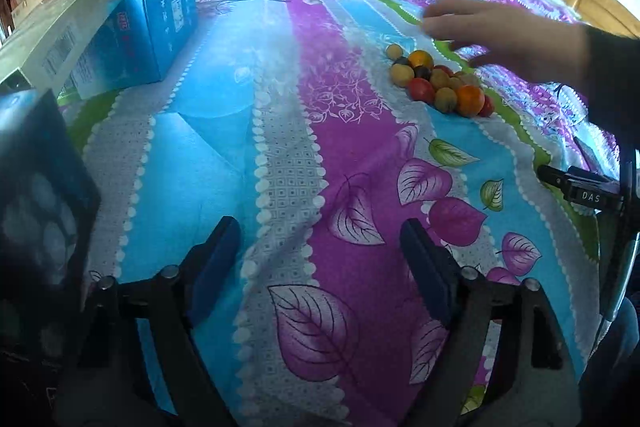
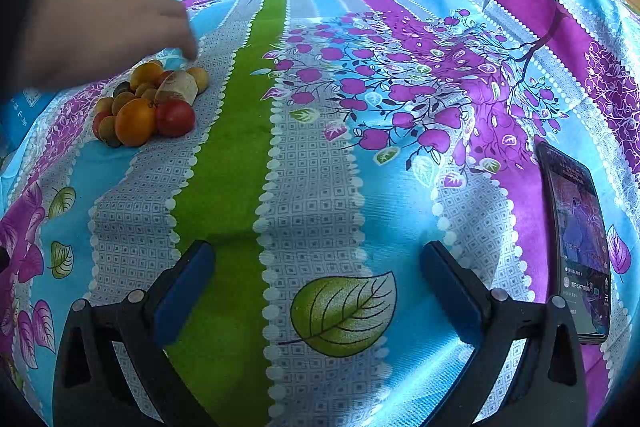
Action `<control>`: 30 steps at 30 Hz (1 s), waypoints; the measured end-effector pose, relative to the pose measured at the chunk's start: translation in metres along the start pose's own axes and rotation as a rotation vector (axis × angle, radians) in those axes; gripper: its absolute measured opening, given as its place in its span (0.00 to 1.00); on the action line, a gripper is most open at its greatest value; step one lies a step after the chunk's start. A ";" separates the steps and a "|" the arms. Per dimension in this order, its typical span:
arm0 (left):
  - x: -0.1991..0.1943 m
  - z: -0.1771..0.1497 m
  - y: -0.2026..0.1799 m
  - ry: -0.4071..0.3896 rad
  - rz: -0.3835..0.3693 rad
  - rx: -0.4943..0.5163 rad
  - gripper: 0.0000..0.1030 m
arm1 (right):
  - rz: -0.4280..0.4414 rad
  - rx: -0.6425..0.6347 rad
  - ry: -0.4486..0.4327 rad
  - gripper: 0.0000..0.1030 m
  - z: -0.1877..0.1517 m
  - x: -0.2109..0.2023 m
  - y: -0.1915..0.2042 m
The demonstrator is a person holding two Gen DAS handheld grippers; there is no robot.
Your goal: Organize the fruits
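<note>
Left gripper (image 1: 316, 267) open, nothing between jaws. Right gripper (image 2: 320, 291) open too, empty, angled down. Bare hand (image 1: 500, 31) reaching out, fingers spread, probably not gripping anything.

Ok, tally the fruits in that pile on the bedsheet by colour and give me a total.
Orange fruits: 2
Red fruits: 3
Dark fruits: 2
Yellow-brown fruits: about 6, some overlap, so this count is not certain
Total: about 13
</note>
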State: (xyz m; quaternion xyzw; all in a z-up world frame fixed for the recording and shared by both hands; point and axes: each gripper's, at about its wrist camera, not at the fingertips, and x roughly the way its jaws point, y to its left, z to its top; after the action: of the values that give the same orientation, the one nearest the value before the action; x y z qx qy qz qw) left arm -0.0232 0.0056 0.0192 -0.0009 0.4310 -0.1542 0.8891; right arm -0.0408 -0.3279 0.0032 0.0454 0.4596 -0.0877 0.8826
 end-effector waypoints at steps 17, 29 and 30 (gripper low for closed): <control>0.002 0.001 0.005 -0.003 -0.058 -0.039 0.85 | 0.000 0.000 0.001 1.00 0.000 0.000 0.000; -0.002 0.000 0.019 -0.032 -0.077 -0.114 0.85 | -0.002 -0.001 0.001 1.00 0.000 0.000 0.000; -0.002 0.000 0.020 -0.034 -0.080 -0.118 0.85 | -0.002 -0.001 0.001 1.00 0.000 0.000 0.000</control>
State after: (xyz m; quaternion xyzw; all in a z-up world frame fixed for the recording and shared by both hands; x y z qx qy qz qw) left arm -0.0190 0.0251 0.0186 -0.0730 0.4240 -0.1641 0.8877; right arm -0.0407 -0.3276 0.0026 0.0445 0.4600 -0.0883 0.8824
